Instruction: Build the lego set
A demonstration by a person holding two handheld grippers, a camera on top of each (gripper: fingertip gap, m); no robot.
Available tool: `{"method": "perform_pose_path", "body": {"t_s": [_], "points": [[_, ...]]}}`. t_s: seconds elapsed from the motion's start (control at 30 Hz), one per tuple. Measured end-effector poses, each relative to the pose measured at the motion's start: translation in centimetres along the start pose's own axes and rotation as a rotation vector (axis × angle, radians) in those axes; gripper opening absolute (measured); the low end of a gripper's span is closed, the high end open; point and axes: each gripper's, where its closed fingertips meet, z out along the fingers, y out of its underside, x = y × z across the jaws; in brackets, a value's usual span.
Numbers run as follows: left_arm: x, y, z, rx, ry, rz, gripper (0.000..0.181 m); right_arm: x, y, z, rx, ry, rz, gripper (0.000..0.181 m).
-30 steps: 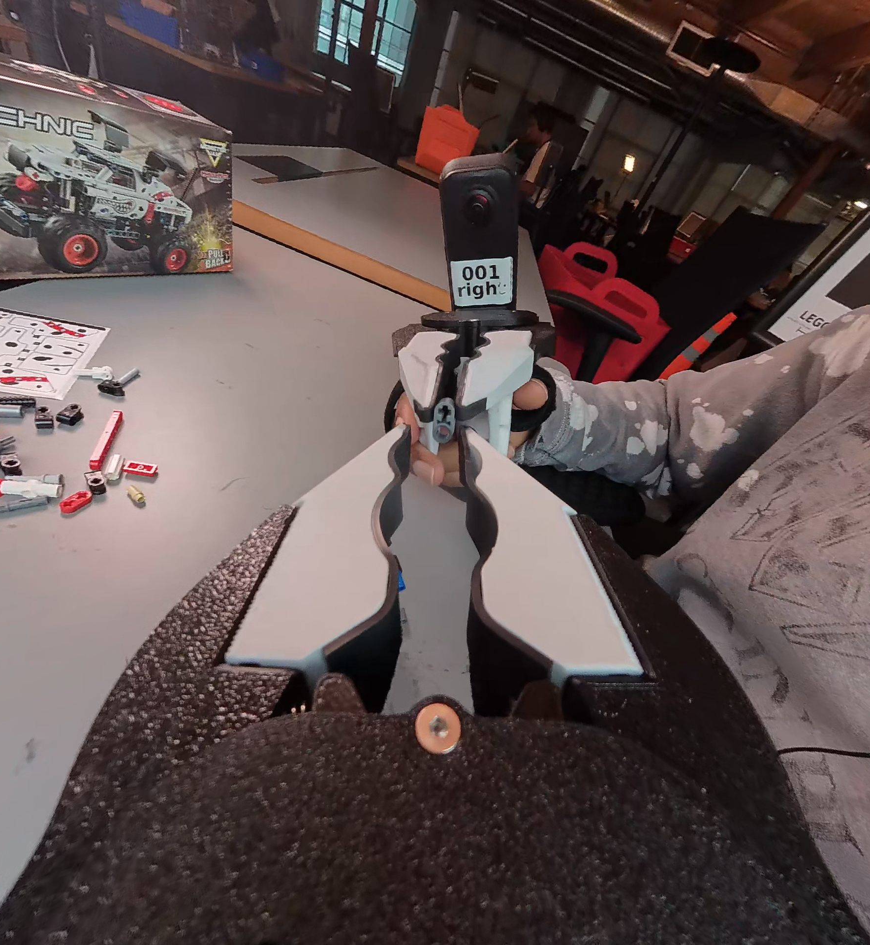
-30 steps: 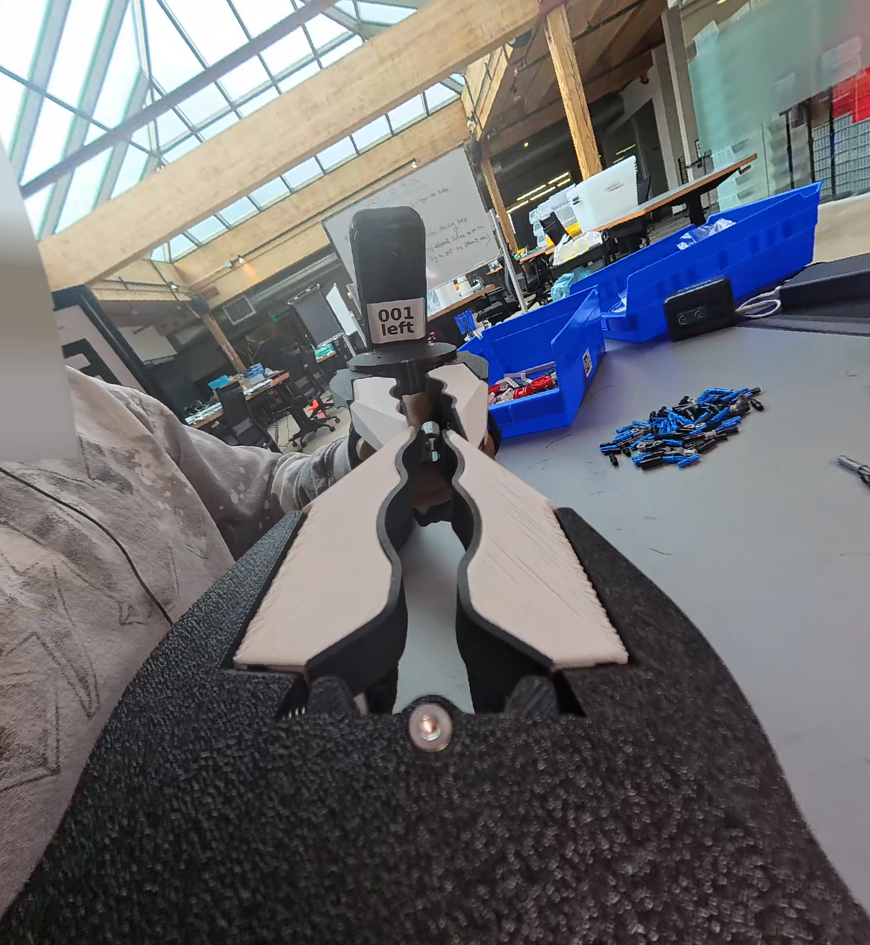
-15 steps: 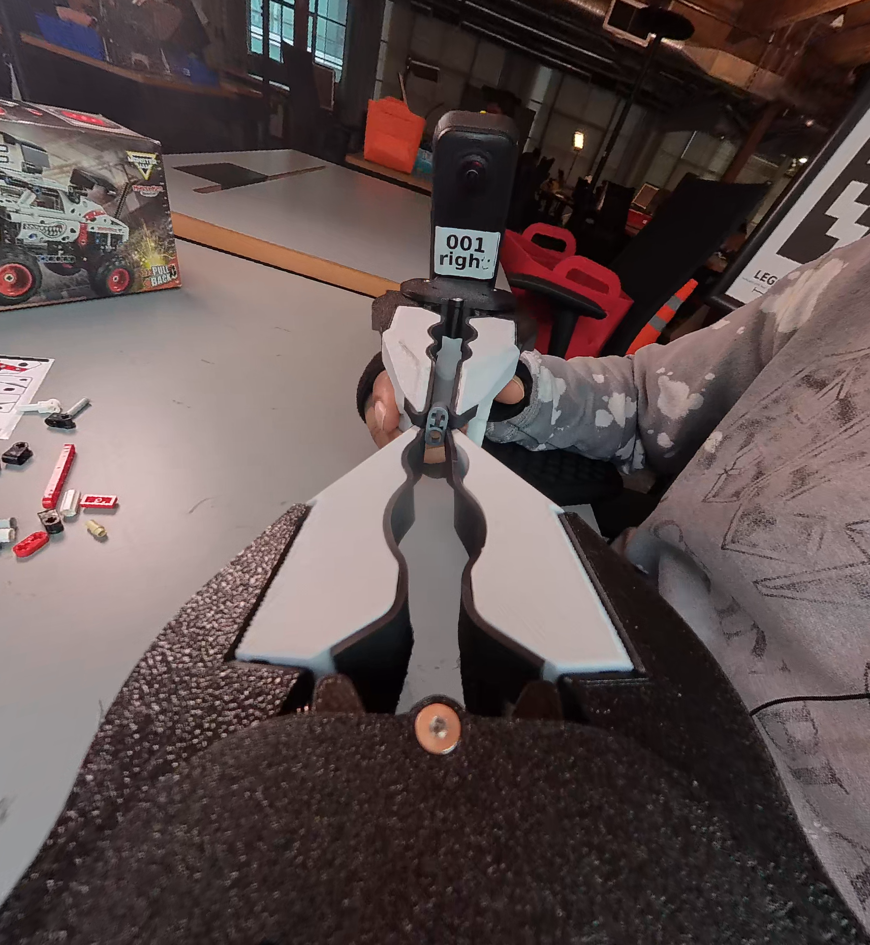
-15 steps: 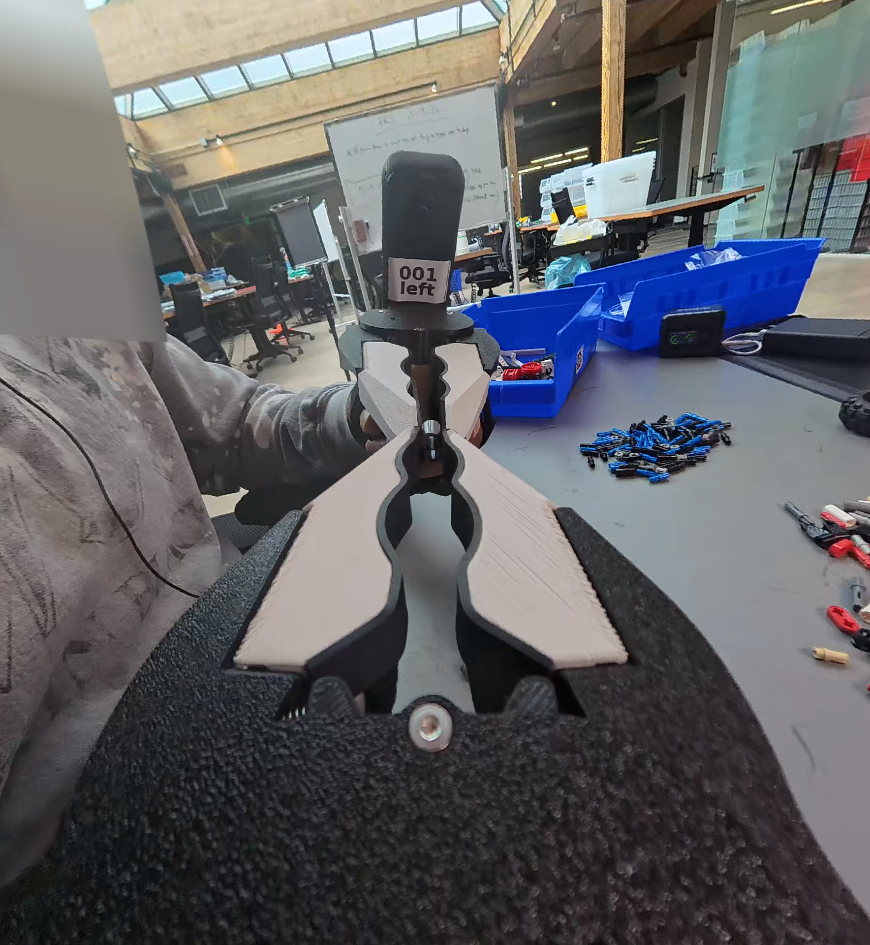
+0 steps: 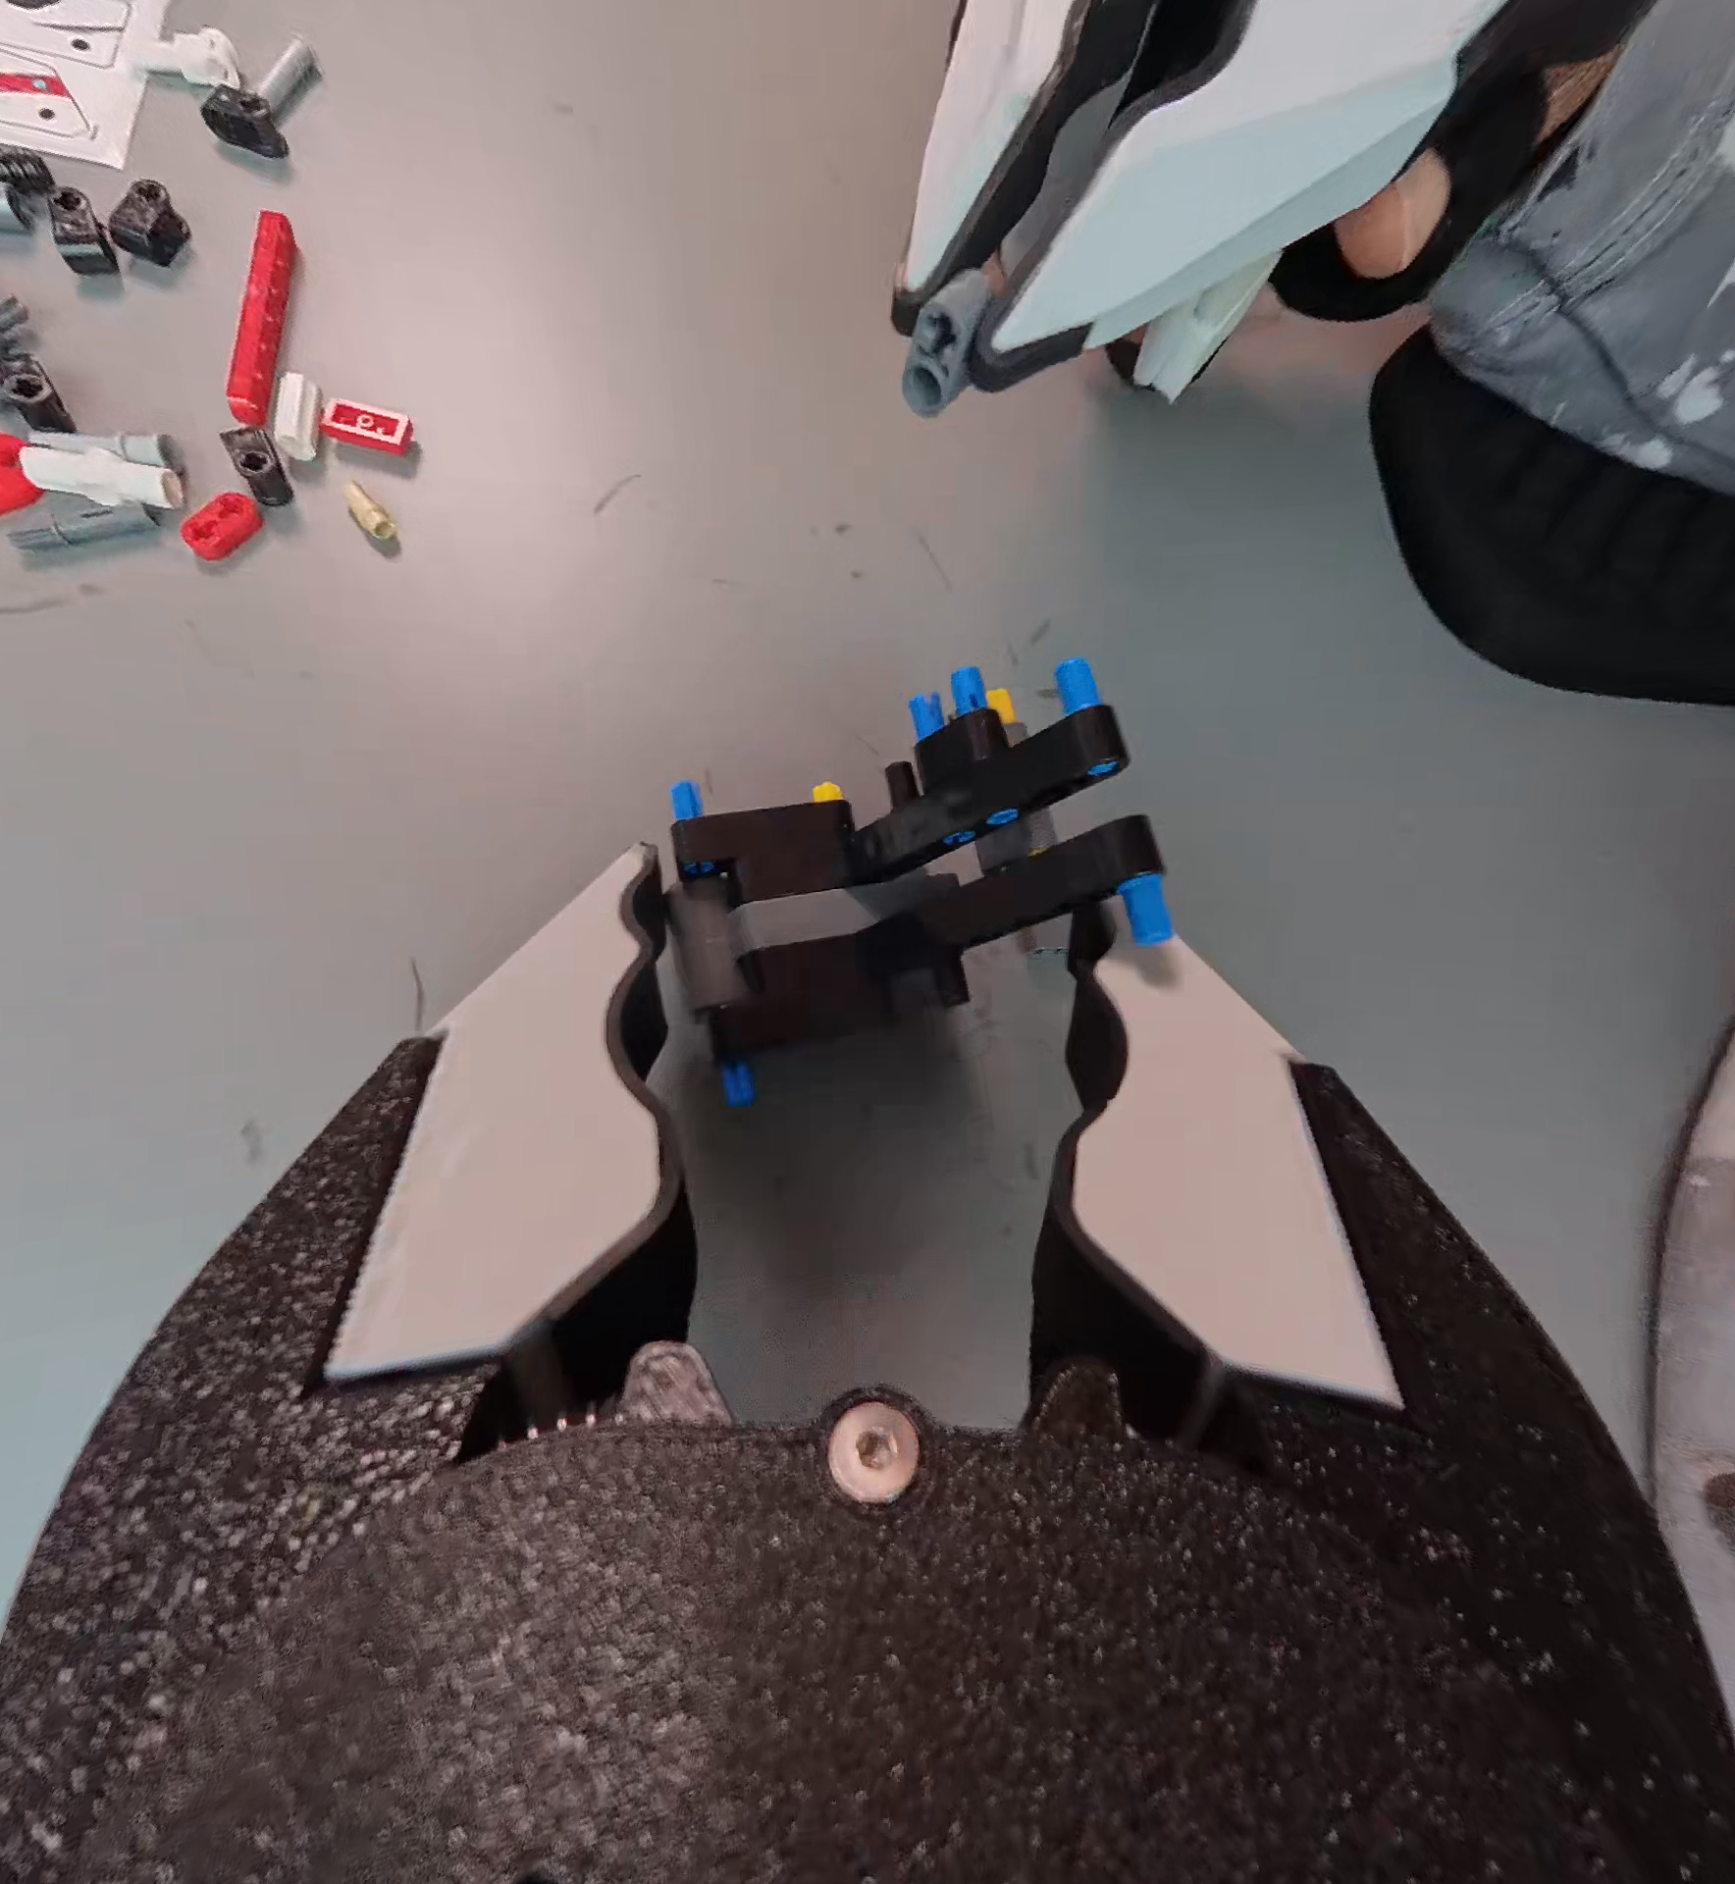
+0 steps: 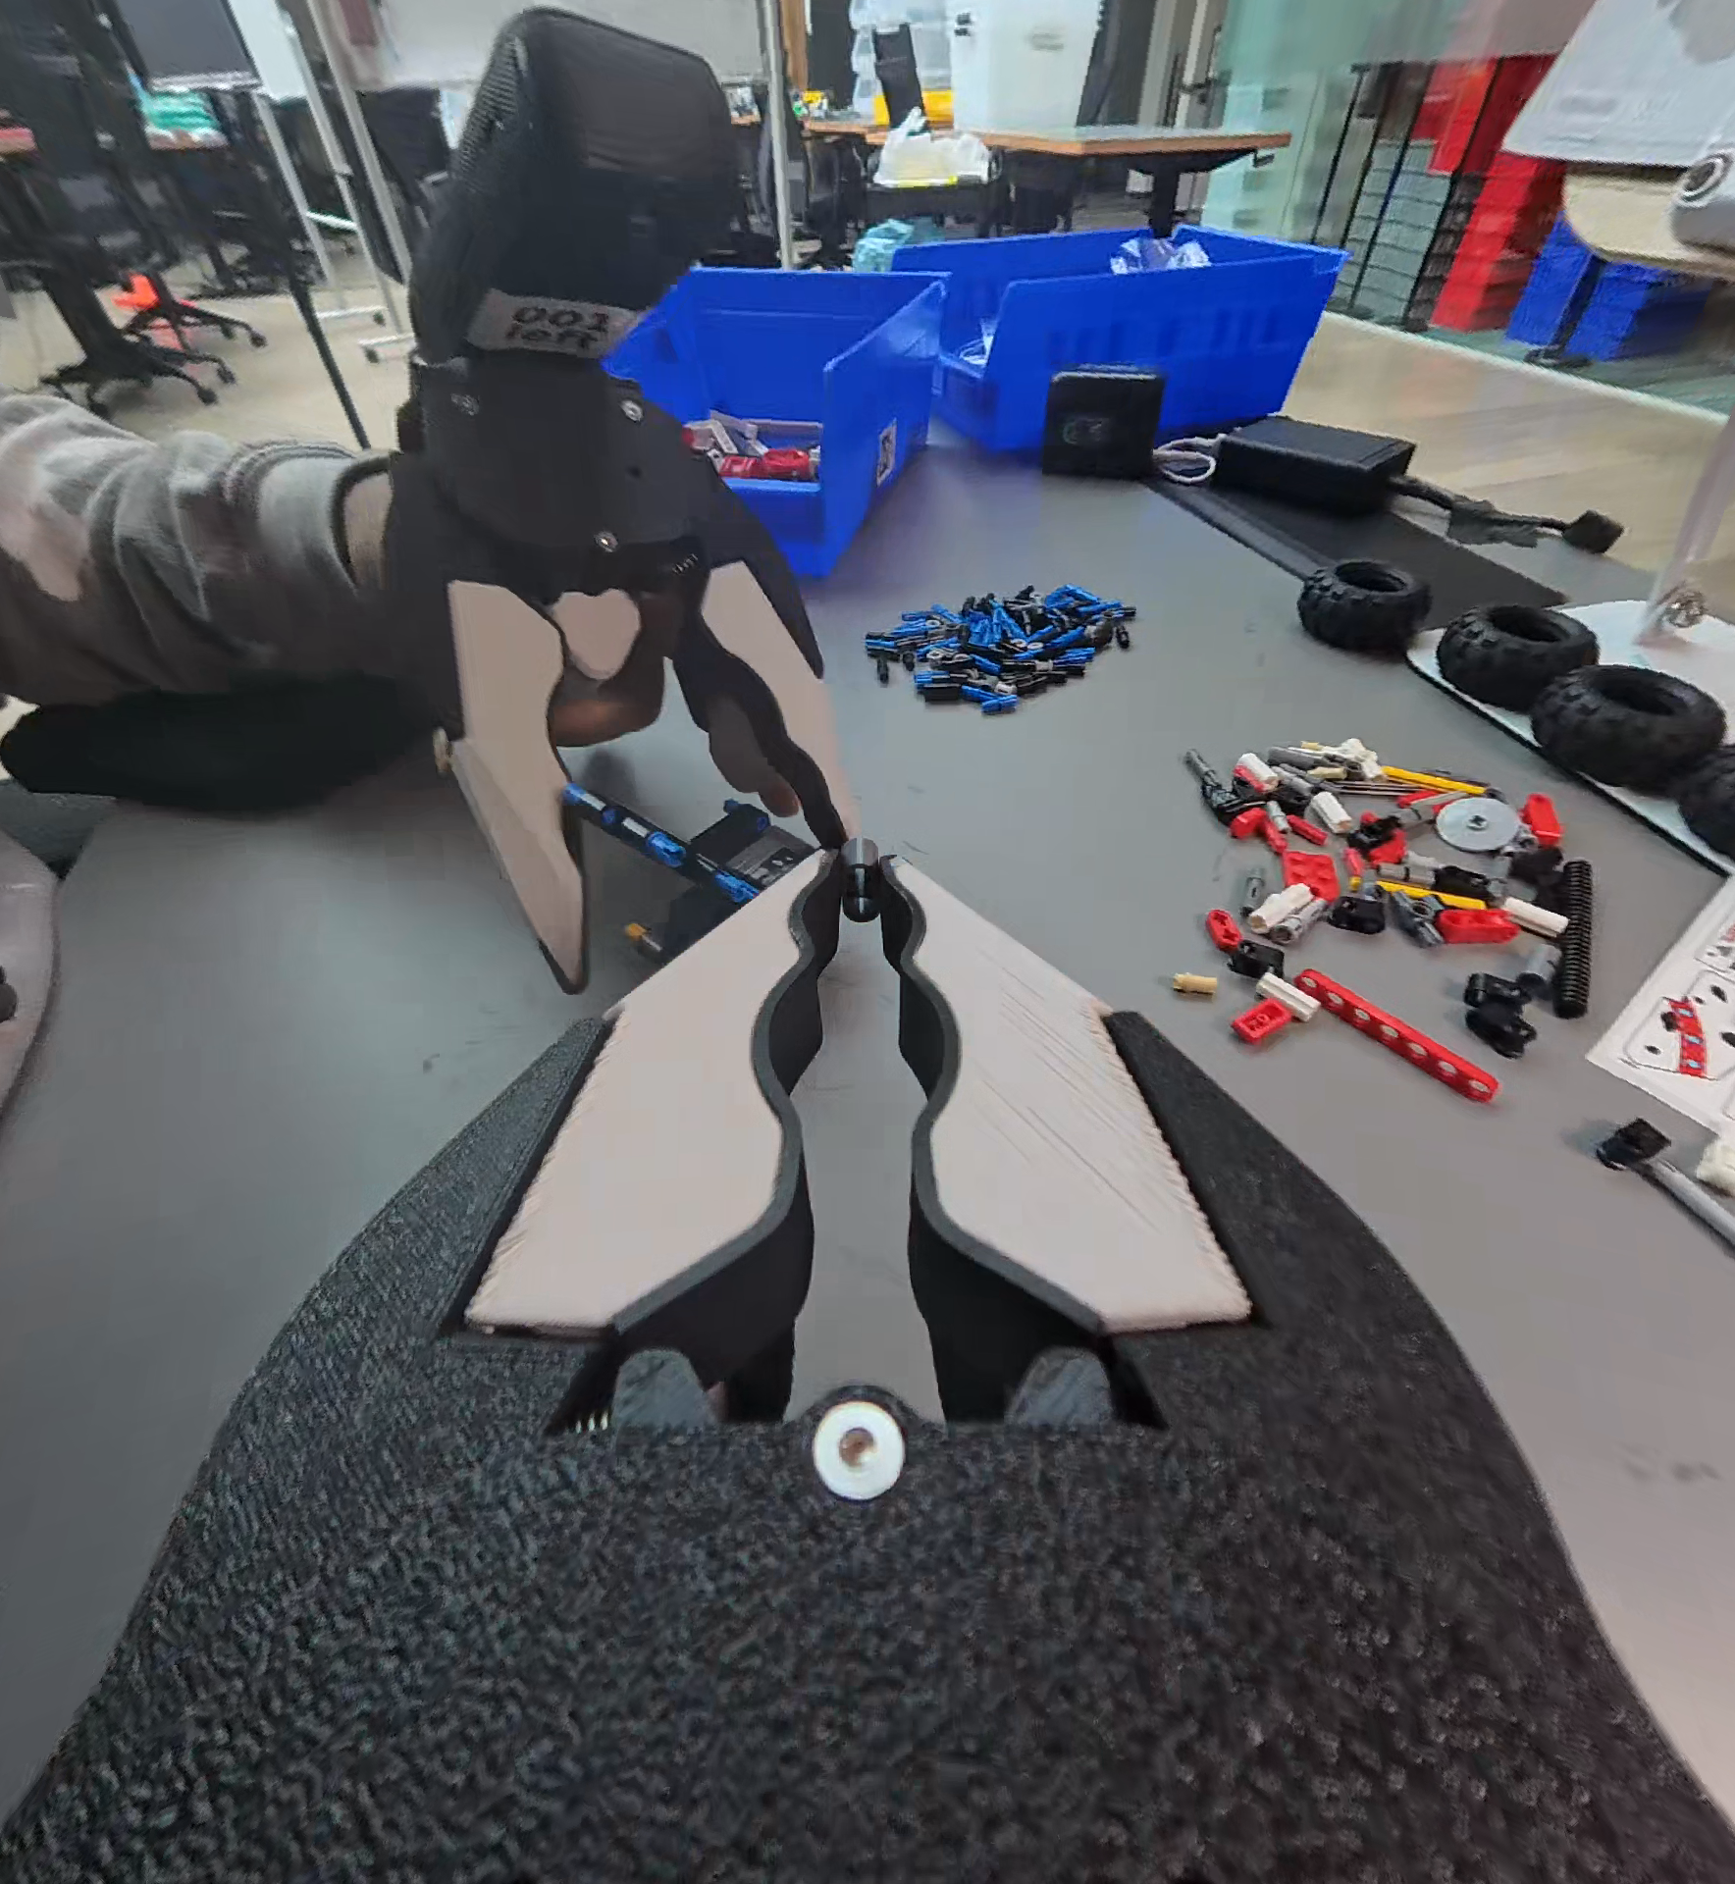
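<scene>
While our right gripper pinches the grey connector, our left gripper gapes around the black frame; its long axis lies crosswise between the fingers.

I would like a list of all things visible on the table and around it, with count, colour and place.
assembly: one, black with blue and yellow pins, table centre, between the left fingers
connector: one, grey, in the right gripper
pin pile: one, blue and black, mid table
loose parts: many, red, grey, black, white, right side
red beam: one, by the parts
tyres: four, black, far right
sheet: one, white, right edge
bins: two, blue, far end
table: grey
left gripper: open
right gripper: shut
</scene>
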Motion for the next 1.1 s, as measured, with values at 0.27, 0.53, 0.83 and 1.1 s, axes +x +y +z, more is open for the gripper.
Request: {"method": "perform_pose_path", "body": {"t_s": [0.27,0.53,0.83,1.1], "points": [[2.8,0.6,-1.8,0.097,0.292,0.251,0.075,-2.6,0.6,0.7,-0.015,-0.114,-0.022,0.007],[5.9,-0.3,-3.7,0.177,0.444,0.309,0.075,-6.0,0.0,1.9,-0.006,-0.226,-0.067,0.007],[7.3,0.0,-3.3,0.111,0.482,0.313,0.075,-6.7,0.6,1.9,-0.026,-0.282,-0.051,0.007],[7.7,0.0,-3.7,0.064,0.511,0.26,0.075,-7.1,0.8,2.0,-0.05,-0.326,-0.008,0.007]]}}
